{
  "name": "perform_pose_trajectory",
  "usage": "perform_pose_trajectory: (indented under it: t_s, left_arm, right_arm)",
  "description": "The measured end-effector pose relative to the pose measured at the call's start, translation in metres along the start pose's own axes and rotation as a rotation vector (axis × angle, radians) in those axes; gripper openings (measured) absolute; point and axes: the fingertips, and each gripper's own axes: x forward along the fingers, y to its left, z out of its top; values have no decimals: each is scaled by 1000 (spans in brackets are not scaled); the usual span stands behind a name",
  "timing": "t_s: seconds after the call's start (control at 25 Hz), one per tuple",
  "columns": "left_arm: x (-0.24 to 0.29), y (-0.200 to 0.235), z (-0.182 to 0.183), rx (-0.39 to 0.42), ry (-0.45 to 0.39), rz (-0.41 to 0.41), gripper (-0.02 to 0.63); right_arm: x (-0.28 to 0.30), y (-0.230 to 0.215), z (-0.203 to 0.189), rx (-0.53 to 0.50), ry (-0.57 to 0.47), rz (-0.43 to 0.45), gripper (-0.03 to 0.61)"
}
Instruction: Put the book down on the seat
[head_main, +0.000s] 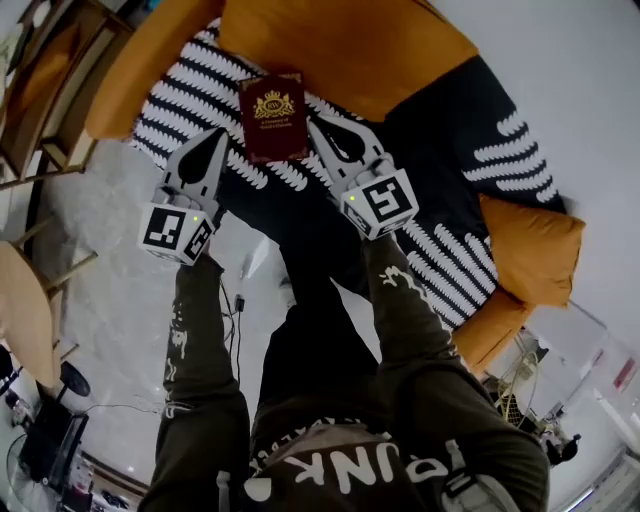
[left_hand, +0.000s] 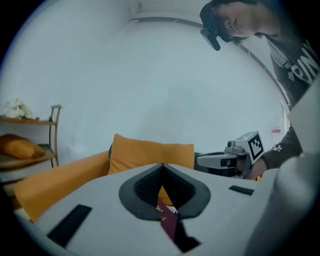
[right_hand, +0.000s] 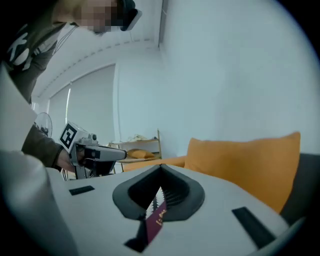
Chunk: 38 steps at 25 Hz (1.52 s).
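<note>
A dark red book (head_main: 272, 115) with a gold crest lies cover-up on the black seat with white markings (head_main: 470, 130), at the foot of the orange back cushion (head_main: 340, 45). My left gripper (head_main: 222, 135) hovers just left of the book and my right gripper (head_main: 313, 124) just right of it. Both have their jaw tips together. Nothing is clamped in either. In the left gripper view, a strip of the book (left_hand: 170, 225) shows through the hollow under the shut left gripper (left_hand: 162, 165). The right gripper view likewise shows the book (right_hand: 154, 223) below the right gripper (right_hand: 161, 166).
Another orange cushion (head_main: 530, 250) sits at the seat's right end and an orange armrest (head_main: 140, 60) at its left. A wooden shelf (head_main: 50, 80) stands left of the sofa, with a round wooden table (head_main: 25, 315) nearer. Cables (head_main: 235, 310) lie on the pale floor.
</note>
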Motion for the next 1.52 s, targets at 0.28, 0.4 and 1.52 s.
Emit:
perform_pose_trajectory:
  t_s: [0.28,0.4,1.52]
  left_arm:
    - [-105,-92,137,129,-115,20,3]
    - [-154,-139,188,168,-155,16,5]
    - [-288,-325,310,295,-261,63,4]
  right_arm:
    - [-101,93,143,-131,-121,-6,9]
    - [-149,134,196,-171,-167,-15,9]
    - [-343,241,334,-267,-335,5,9]
